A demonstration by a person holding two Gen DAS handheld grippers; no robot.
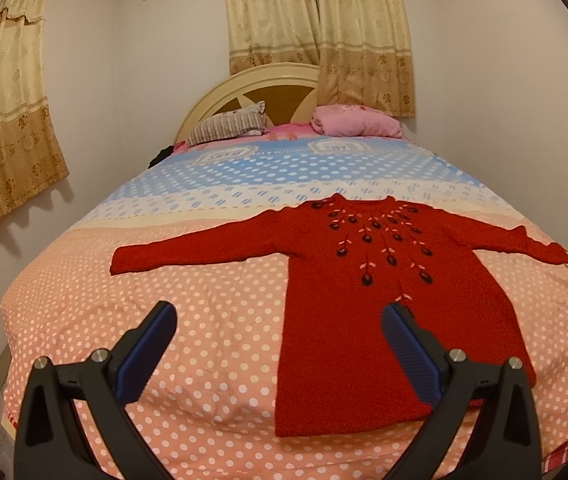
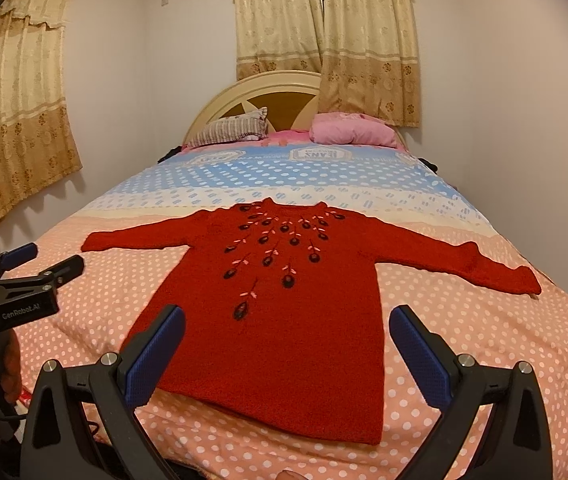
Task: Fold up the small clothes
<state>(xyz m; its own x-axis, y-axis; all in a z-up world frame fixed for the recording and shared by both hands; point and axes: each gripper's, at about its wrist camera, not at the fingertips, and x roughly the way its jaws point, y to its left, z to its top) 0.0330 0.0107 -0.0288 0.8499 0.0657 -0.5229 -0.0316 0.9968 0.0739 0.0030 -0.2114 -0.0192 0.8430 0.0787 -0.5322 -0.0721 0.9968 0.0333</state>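
Left gripper [image 1: 277, 314] fingers spread wide, holding nothing, above the near edge of the pink polka-dot bedspread [image 1: 211, 320]. Right gripper [image 2: 286, 316] likewise spread, empty. Red knit long-sleeved sweater with dark embroidered flowers [image 2: 284, 320] lies flat beyond both, sleeves out sideways, neck toward the far striped pillow [image 1: 225, 124] and pink pillow [image 1: 358, 122].

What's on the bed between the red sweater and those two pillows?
Nothing: only bare dotted bedspread separates the sweater from the pillows, shown in both wrist views.

Polka-dot bed [image 1: 211, 320] — red sweater [image 1: 364, 320] spread flat, two pillows [image 1: 227, 124] at headboard.
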